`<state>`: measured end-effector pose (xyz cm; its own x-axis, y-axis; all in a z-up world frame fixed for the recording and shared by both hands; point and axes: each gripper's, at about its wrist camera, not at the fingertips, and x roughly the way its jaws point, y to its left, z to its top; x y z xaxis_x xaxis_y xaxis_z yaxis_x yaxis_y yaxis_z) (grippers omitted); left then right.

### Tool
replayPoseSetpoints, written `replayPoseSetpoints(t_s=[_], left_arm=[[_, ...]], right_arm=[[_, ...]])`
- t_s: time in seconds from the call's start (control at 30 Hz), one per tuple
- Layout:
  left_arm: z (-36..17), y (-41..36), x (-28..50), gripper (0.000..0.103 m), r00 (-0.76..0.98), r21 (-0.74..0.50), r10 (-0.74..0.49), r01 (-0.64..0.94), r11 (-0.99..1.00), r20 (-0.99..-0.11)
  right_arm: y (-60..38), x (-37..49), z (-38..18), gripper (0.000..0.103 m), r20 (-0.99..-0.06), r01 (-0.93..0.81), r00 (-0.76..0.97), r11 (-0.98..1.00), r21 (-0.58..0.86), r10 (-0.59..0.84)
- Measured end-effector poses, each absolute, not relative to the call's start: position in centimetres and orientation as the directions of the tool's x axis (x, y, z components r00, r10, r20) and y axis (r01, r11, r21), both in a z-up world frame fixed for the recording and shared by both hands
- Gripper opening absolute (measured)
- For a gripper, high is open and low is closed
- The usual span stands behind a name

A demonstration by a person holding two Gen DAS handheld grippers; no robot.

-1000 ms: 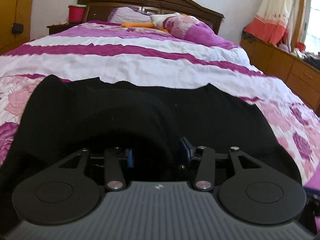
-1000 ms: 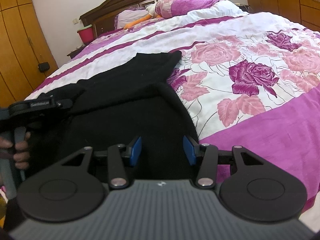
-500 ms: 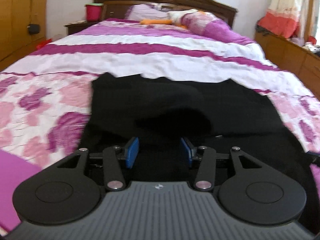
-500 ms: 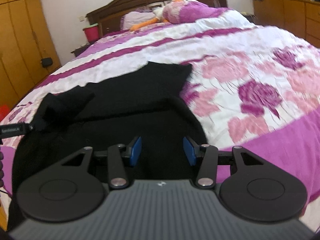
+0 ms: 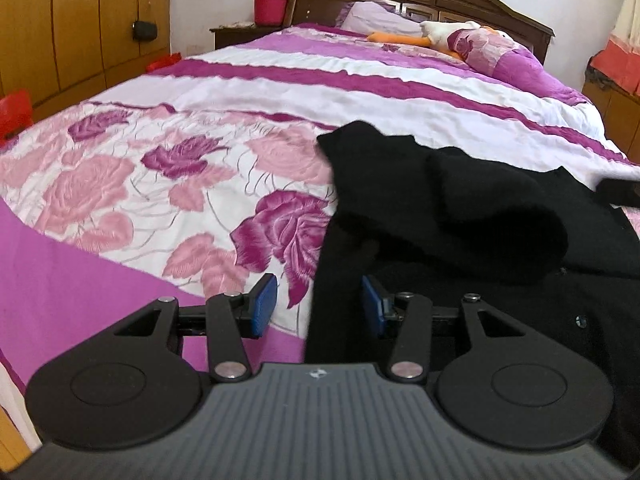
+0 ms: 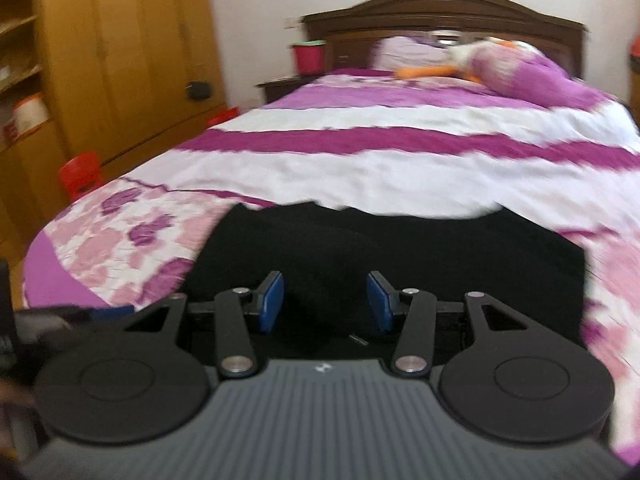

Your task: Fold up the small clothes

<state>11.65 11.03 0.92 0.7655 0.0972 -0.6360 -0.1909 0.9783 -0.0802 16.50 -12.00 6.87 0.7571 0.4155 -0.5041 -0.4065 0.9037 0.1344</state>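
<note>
The left hand-held gripper [image 5: 316, 312] has swung off to the garment's left edge since a moment ago, blue pads spread wide with nothing between them. The black garment [image 5: 460, 216] lies on the bed [image 5: 120, 184], filling the right half of the left view, a sleeve already laid across its body. The right hand-held gripper [image 6: 325, 300], blurred mid-motion, now faces the cloth squarely, jaws equally wide and empty. One sleeve fold looks done; I'd guess the left edge comes next.
</note>
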Motion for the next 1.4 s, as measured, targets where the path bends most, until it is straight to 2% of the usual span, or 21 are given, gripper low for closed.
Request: replayPoseSetpoints(t_s=[0.13, 0.37, 0.5, 0.6, 0.63, 0.67, 0.7, 0.73, 1.0, 1.13, 1.3, 1.4], left_arm=[[0.4, 11.3, 11.9, 0.052, 0.760, -0.092, 0.091, -0.195, 0.976, -0.643], [-0.1, 11.0, 12.1, 0.052, 0.767, -0.068, 0.098, -0.182, 0.981, -0.634], [-0.3, 10.8, 12.4, 0.053, 0.773, -0.055, 0.105, -0.177, 0.983, -0.626], [-0.5, 10.8, 12.8, 0.053, 0.774, -0.054, 0.112, -0.185, 0.981, -0.623], [-0.6, 10.9, 13.0, 0.053, 0.774, -0.053, 0.115, -0.188, 0.981, -0.622], [-0.6, 10.9, 13.1, 0.053, 0.774, -0.053, 0.118, -0.192, 0.980, -0.622], [-0.6, 10.8, 13.2, 0.053, 0.774, -0.050, 0.122, -0.194, 0.980, -0.622], [-0.7, 10.7, 13.2, 0.053, 0.774, -0.044, 0.126, -0.195, 0.980, -0.620], [-0.8, 10.3, 13.4, 0.053, 0.771, -0.015, 0.151, -0.204, 0.979, -0.619], [-0.8, 10.1, 13.4, 0.053, 0.770, -0.005, 0.161, -0.209, 0.978, -0.617], [-0.8, 9.9, 13.4, 0.053, 0.769, 0.009, 0.173, -0.212, 0.977, -0.616], [-0.8, 9.8, 13.4, 0.053, 0.767, 0.019, 0.179, -0.212, 0.977, -0.616]], right_arm=[[-7.0, 18.9, 6.7, 0.049, -0.518, -0.463, 0.725, 0.878, 0.119, 0.453], [-2.3, 22.9, 2.9, 0.049, -0.623, -0.450, 0.685, 0.892, 0.047, 0.379], [-1.9, 23.6, 1.0, 0.048, -0.648, -0.450, 0.671, 0.893, 0.031, 0.361], [-1.8, 23.2, 0.3, 0.048, -0.634, -0.474, 0.683, 0.881, -0.008, 0.362], [-1.8, 23.2, 0.3, 0.044, -0.630, -0.479, 0.685, 0.878, -0.011, 0.366], [-2.0, 23.2, 0.4, 0.037, -0.627, -0.481, 0.686, 0.877, -0.009, 0.370], [-2.2, 23.1, 0.6, 0.019, -0.622, -0.480, 0.689, 0.877, -0.006, 0.372], [-2.6, 23.1, 0.9, 0.014, -0.617, -0.473, 0.695, 0.881, -0.006, 0.369], [-8.5, 21.8, 5.1, 0.012, -0.480, -0.416, 0.777, 0.904, 0.095, 0.408], [-12.8, 20.9, 6.3, 0.012, -0.433, -0.339, 0.827, 0.933, 0.124, 0.358], [-17.9, 20.1, 5.1, 0.012, -0.431, -0.210, 0.864, 0.965, 0.160, 0.260], [-20.5, 20.3, 3.1, 0.012, -0.476, -0.132, 0.854, 0.972, 0.192, 0.210]])
